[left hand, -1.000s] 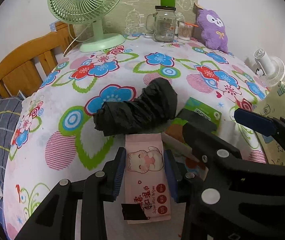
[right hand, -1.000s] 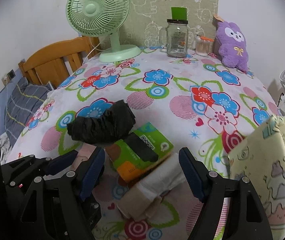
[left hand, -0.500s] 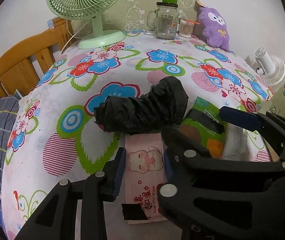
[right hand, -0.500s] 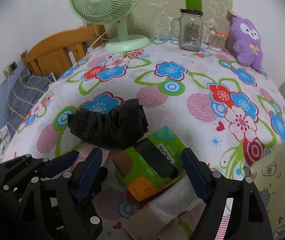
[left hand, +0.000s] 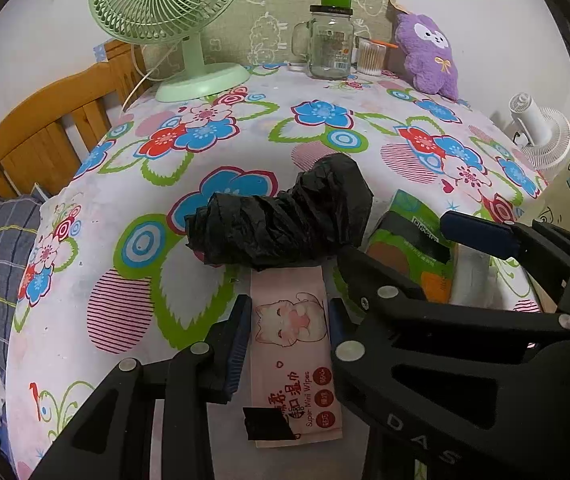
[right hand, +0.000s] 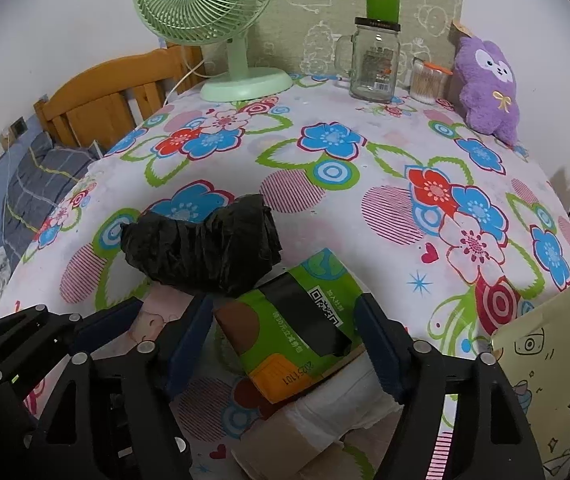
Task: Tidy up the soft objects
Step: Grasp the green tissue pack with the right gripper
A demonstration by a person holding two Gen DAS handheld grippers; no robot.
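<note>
Nearest, the left tool [left hand: 289, 322] is clamped on a pink wet-wipes pack [left hand: 295, 354], one blue pad against each long side; the pack lies flat on the floral-covered surface [left hand: 133, 312], a black tape patch at its near corner.

Just right of it, the right tool [right hand: 285, 340] straddles a green tissue pack [right hand: 297, 328]. Its jaws are closing, the pads beside the pack's edges; firm contact cannot be confirmed. The green pack rests tilted on a white soft bundle [right hand: 337, 408], which lies on a beige paper-wrapped item [right hand: 281, 448].

Directly beyond both packs lies a crumpled black plastic bag [left hand: 285, 220], overlapping the far end of the pink pack and touching the green one.

A pale yellow printed bag [right hand: 557, 380] stands at the right edge.

At the far side of the surface: a green desk fan [left hand: 173, 20], a glass jar mug [left hand: 331, 46] with a green cap, a cotton-swab container [left hand: 371, 56] and a purple plush toy [left hand: 429, 54]. A wooden bed frame [left hand: 45, 132] lies to the left.
</note>
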